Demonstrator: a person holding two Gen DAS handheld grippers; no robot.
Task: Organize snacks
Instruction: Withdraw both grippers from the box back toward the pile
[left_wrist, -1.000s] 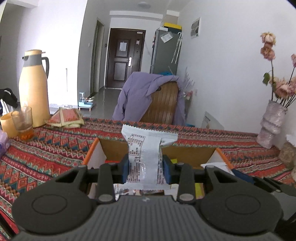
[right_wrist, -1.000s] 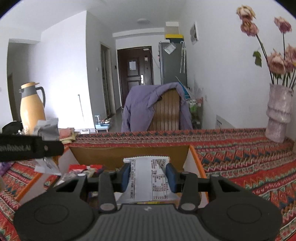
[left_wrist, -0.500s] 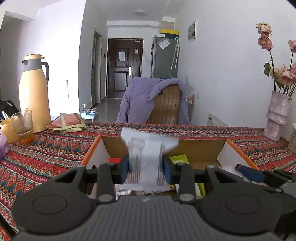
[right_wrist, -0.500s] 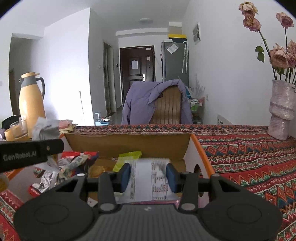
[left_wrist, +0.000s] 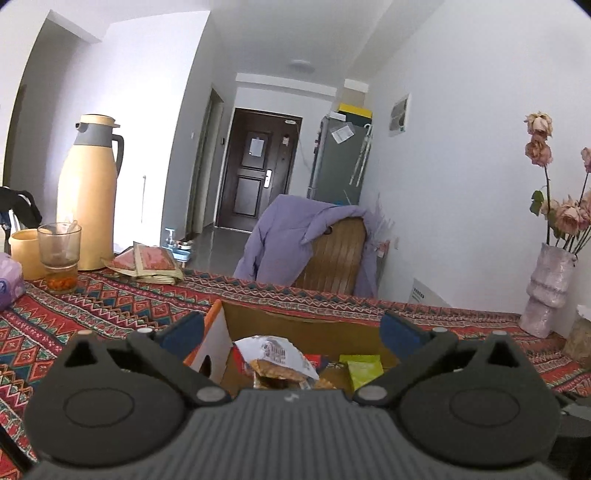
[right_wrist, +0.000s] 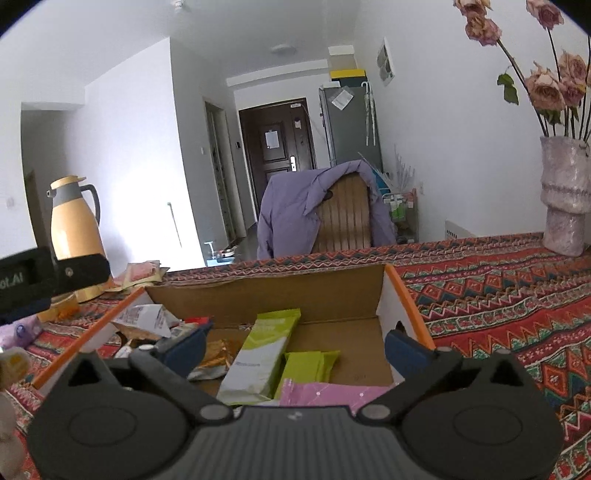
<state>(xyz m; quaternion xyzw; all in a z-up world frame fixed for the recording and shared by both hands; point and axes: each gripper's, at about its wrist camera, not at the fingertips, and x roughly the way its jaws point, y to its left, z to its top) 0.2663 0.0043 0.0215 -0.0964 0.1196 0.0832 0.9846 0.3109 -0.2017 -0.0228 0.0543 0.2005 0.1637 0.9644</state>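
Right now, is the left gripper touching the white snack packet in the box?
Apart. The left wrist view shows the left gripper wide open, both blue pads clear of the white snack packet, which lies between them in the cardboard box.

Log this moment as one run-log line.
left gripper: open, empty, over cardboard box | right gripper: open, empty, over box | white snack packet: in box | pink packet: in box
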